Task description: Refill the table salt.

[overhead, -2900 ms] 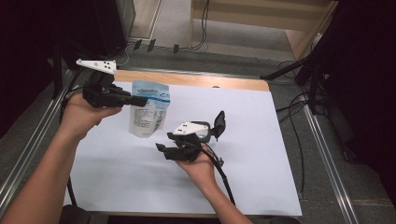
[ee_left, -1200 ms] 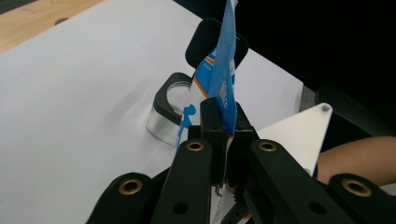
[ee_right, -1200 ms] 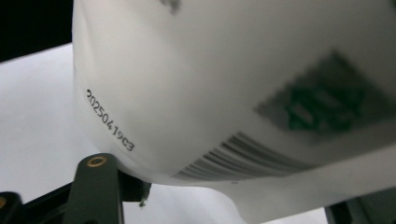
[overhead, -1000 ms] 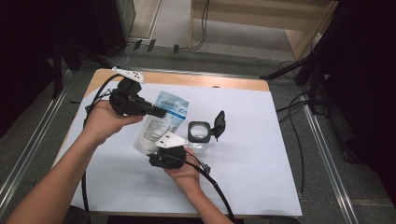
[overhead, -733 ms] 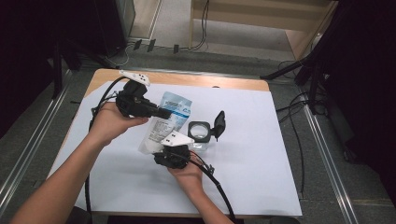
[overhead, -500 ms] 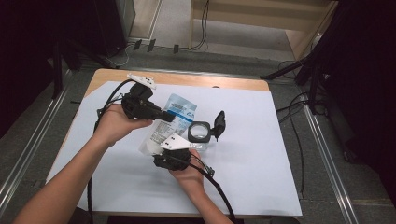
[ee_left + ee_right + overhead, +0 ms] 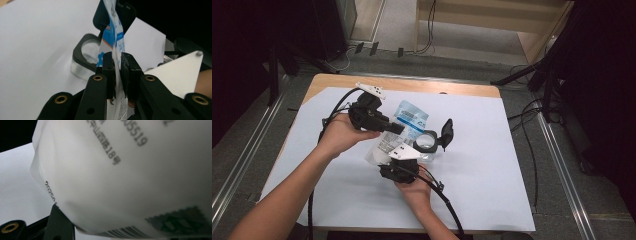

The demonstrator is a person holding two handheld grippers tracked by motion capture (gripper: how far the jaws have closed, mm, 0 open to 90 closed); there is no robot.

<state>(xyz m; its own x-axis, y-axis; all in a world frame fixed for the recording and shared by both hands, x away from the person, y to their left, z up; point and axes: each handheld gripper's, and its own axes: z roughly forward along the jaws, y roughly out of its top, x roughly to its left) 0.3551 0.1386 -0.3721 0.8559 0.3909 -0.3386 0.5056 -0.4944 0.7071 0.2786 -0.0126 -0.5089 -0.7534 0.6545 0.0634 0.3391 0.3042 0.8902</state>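
A: Pouch (image 7: 408,120) first: where do you see it?

B: Centre of the high view, a white bag with a blue printed top, held up off the white sheet (image 7: 492,165) that covers the table (image 7: 452,86). You have it between your two grippers. Its blue end points toward the upper right of the frame.

A: And your left gripper (image 7: 398,129)?

B: It comes in from the left of the high view. In the left gripper view its jaws stand nearly together with the pouch's thin edge (image 7: 117,62) running between them; they have just been opening a little, yet the pads still look pressed on the film.

A: Your right gripper (image 7: 399,159)?

B: It sits just below the pouch in the high view, your hand under it. In the right gripper view the pouch's white printed back (image 7: 130,177) is right against the lens, with a barcode at the lower edge. Its jaws have just been closing, but I cannot tell whether they clamp the bag.

A: Anything else nearby?

B: A clear container with a black rim and flipped-up lid (image 7: 432,141) rests on the sheet, just right of the pouch.
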